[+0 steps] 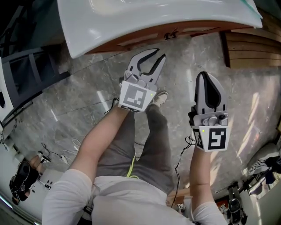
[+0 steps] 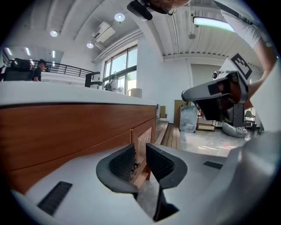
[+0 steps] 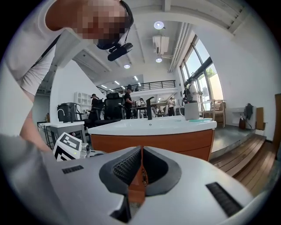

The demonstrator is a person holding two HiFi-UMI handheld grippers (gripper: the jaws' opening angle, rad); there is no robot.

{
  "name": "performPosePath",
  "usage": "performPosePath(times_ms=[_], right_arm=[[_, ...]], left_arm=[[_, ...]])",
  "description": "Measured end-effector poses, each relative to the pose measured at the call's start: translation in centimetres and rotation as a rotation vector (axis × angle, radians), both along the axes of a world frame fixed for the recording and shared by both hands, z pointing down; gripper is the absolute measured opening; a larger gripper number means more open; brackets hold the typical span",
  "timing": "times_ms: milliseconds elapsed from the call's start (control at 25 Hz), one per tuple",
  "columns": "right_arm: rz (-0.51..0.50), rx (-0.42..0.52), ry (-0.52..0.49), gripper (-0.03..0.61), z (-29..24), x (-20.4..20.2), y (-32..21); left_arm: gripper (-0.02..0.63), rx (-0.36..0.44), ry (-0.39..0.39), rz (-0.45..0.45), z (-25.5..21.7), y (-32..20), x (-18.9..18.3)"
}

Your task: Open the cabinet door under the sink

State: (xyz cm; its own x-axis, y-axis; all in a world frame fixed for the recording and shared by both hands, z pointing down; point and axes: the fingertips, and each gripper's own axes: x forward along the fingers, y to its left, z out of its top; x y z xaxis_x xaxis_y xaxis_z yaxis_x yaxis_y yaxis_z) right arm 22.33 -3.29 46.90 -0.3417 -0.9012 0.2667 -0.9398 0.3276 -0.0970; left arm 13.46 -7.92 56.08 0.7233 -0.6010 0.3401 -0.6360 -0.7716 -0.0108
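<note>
The white sink top [image 1: 153,13] overhangs the brown wooden cabinet [image 1: 131,39], whose small dark door handles [image 1: 171,34] show just under the edge. My left gripper [image 1: 159,52] points at the cabinet front, a short way from the handles, and is open by a narrow gap. In the left gripper view a handle [image 2: 134,167] shows through the gap of that gripper [image 2: 140,160], still apart from the pads. My right gripper [image 1: 206,74] hangs lower and to the right, shut and empty. In the right gripper view it [image 3: 141,160] faces the cabinet [image 3: 175,143] from farther back.
Grey marble floor [image 1: 88,96] lies below. Wooden decking [image 1: 252,48] borders the cabinet at the right. A dark metal frame [image 1: 26,74] stands at the left. Cables [image 1: 66,154] trail on the floor behind. The person's shoe [image 1: 160,99] is under the left gripper.
</note>
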Motion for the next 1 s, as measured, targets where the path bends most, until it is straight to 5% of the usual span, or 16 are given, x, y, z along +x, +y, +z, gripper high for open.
performPosePath(times_ms=[1000], right_arm=[[-0.053,0.048,0.012,0.034,15.8,-1.1,-3.7]], left_arm=[[0.098,0.065,0.037,-0.01,14.6,-4.6,2.6]])
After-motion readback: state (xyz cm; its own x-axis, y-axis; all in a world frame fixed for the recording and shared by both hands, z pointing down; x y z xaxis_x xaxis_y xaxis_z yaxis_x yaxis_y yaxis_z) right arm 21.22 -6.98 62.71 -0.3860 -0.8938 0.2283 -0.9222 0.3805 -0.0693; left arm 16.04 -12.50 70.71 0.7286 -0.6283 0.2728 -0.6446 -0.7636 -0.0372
